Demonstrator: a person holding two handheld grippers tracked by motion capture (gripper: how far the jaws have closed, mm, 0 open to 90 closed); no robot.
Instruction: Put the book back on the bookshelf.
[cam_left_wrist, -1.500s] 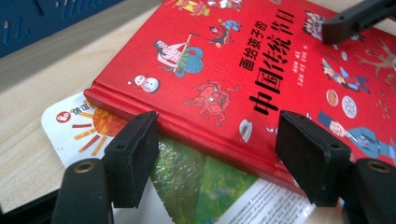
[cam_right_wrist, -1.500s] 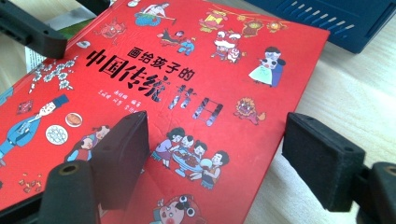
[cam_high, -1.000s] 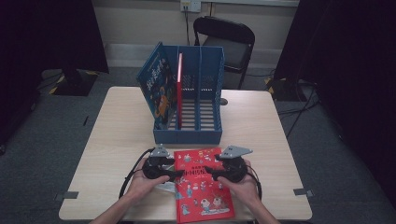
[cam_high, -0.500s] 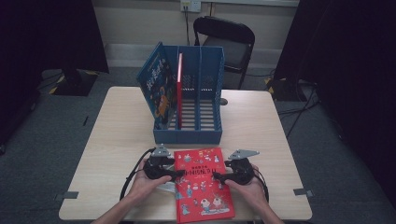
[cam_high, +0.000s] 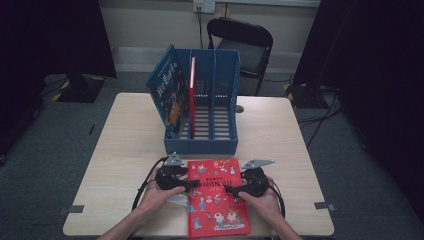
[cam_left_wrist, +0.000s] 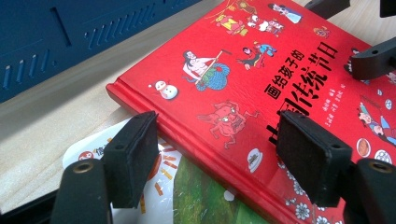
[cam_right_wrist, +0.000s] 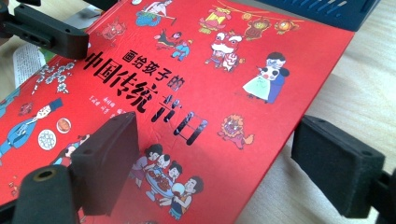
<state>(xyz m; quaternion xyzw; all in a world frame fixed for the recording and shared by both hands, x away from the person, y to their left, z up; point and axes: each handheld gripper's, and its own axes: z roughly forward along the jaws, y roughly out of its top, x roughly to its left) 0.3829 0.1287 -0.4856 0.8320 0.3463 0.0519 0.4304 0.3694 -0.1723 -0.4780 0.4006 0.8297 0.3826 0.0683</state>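
Underneath, green booklet (cam_left_wrist: 205, 200) beneath red book (cam_left_wrist: 261, 88)

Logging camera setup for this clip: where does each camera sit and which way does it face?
High view: above the person's side, facing forward and down on the table; forearms show.
Left gripper view: on the left gripper, facing the red book; open jaws show.
Right gripper view: on the right gripper; open jaws show.
All share the red book.

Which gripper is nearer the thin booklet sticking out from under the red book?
Left. The left gripper straddles the red book at its spine edge, directly over the booklet. The right gripper straddles the book's opposite edge, away from the booklet.
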